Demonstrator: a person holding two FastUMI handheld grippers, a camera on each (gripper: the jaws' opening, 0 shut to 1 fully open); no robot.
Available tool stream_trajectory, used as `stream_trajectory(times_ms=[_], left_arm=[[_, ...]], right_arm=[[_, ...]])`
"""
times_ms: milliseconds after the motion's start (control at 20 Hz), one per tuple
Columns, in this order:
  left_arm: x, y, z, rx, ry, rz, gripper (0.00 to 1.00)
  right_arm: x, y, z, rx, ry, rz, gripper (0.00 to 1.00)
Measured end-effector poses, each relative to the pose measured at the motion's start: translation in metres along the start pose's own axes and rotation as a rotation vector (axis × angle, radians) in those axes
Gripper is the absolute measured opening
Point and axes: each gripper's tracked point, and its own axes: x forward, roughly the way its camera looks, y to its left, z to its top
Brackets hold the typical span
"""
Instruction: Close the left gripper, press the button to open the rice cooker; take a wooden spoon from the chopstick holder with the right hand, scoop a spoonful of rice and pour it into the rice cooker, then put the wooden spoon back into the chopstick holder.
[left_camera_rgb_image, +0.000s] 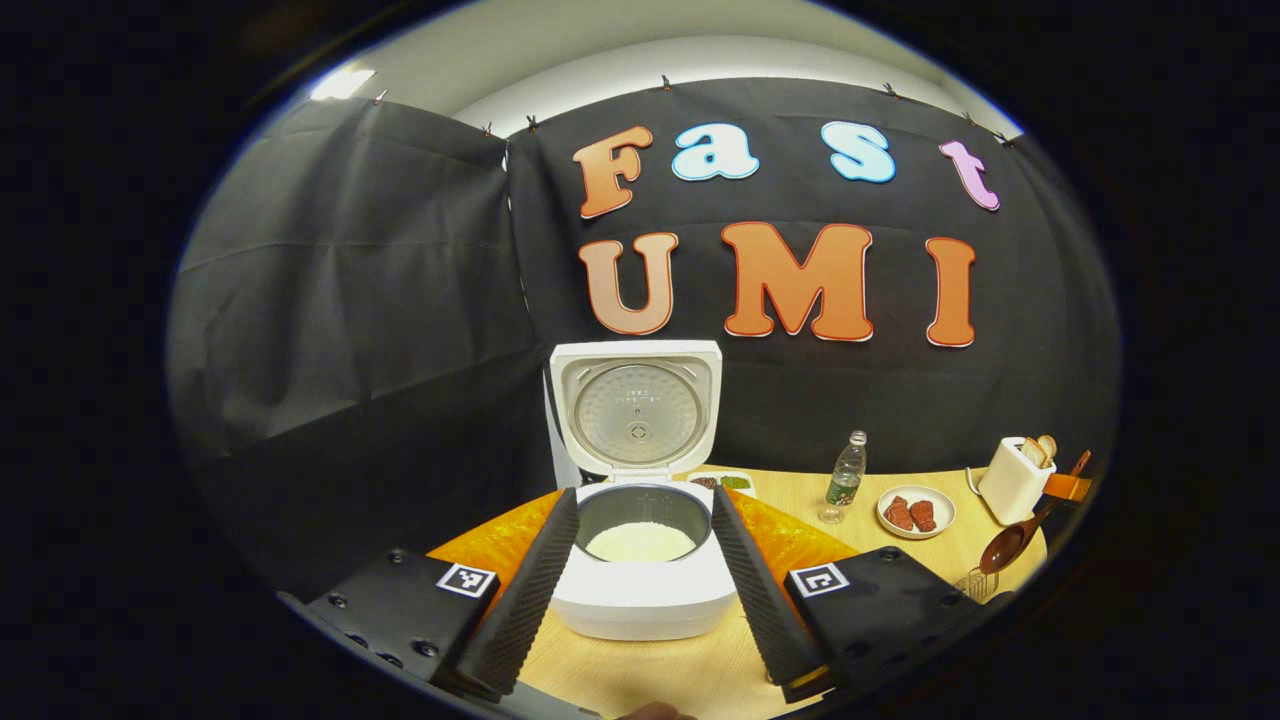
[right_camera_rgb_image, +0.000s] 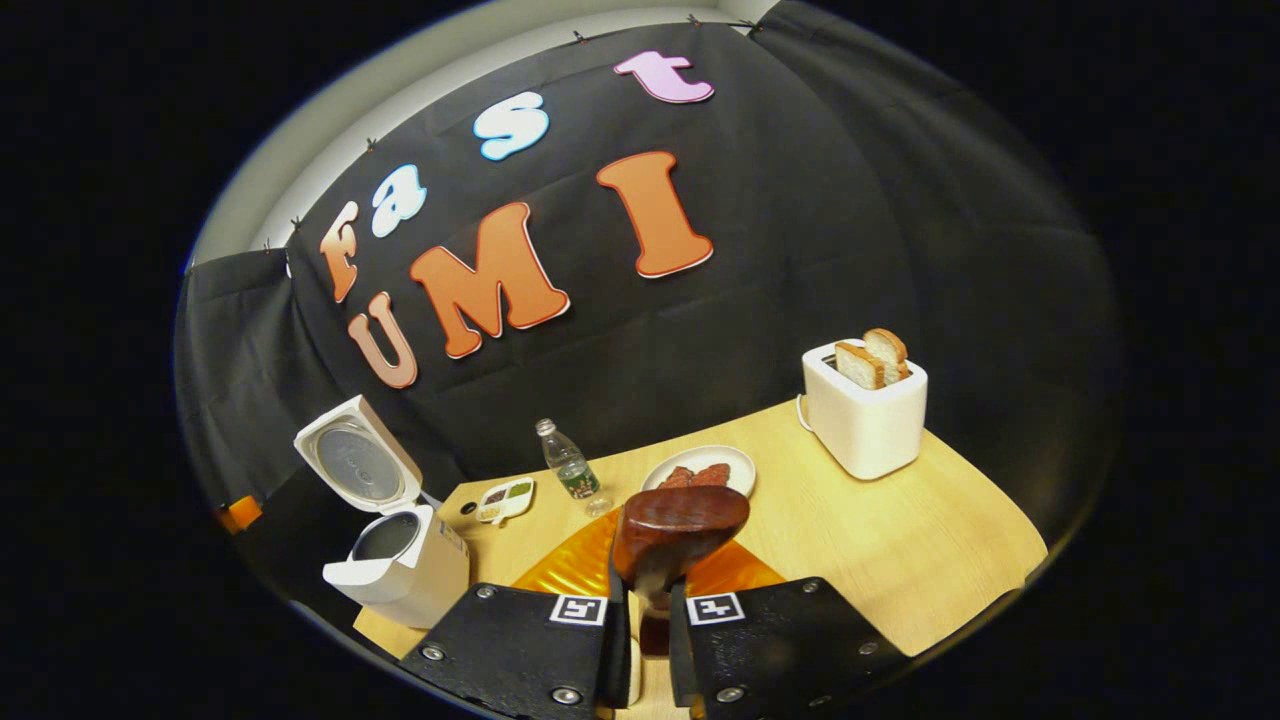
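Wooden table (right_camera_rgb_image: 900, 540): rice cooker (left_camera_rgb_image: 645, 585) lid up (rice inside); right tool (right_camera_rgb_image: 650, 640) clamps wooden spoon (right_camera_rgb_image: 680, 525); left tool (left_camera_rgb_image: 640, 590) spread.

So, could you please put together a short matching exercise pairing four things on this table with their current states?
Things:
1. rice cooker
2. wooden spoon
3. toaster
4. left tool

States:
A. holds two slices of bread upright
B. open, fingers spread either side of the cooker
C. lid up, white rice in the pot
D. clamped in the right tool

Pairs: 1-C, 2-D, 3-A, 4-B
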Motion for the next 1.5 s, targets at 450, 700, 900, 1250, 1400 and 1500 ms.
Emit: stream_trajectory(times_ms=[450, 700, 900, 1250, 1400, 1500], left_arm=[[-0.002, -0.004, 0.008, 0.026, -0.011, 0.000, 0.92], [0.000, 0.005, 0.013, 0.021, -0.014, 0.012, 0.92], [0.007, 0.019, 0.022, -0.004, -0.021, 0.033, 0.89], [0.040, 0.053, 0.060, -0.057, -0.057, 0.047, 0.90], [0.067, 0.062, 0.083, -0.129, -0.031, 0.021, 0.92], [0.092, 0.066, 0.096, -0.146, 0.000, 0.007, 0.90]], right_arm=[[0.017, -0.048, -0.063, 0.044, 0.069, -0.074, 0.16], [0.027, -0.053, -0.072, 0.151, 0.054, -0.066, 0.20], [0.028, -0.058, -0.093, 0.206, 0.109, -0.078, 0.25], [0.016, -0.069, -0.093, 0.213, 0.146, -0.157, 0.65], [-0.001, -0.080, -0.073, 0.150, 0.114, -0.210, 0.94], [-0.013, -0.087, -0.055, 0.096, 0.088, -0.248, 0.95]])
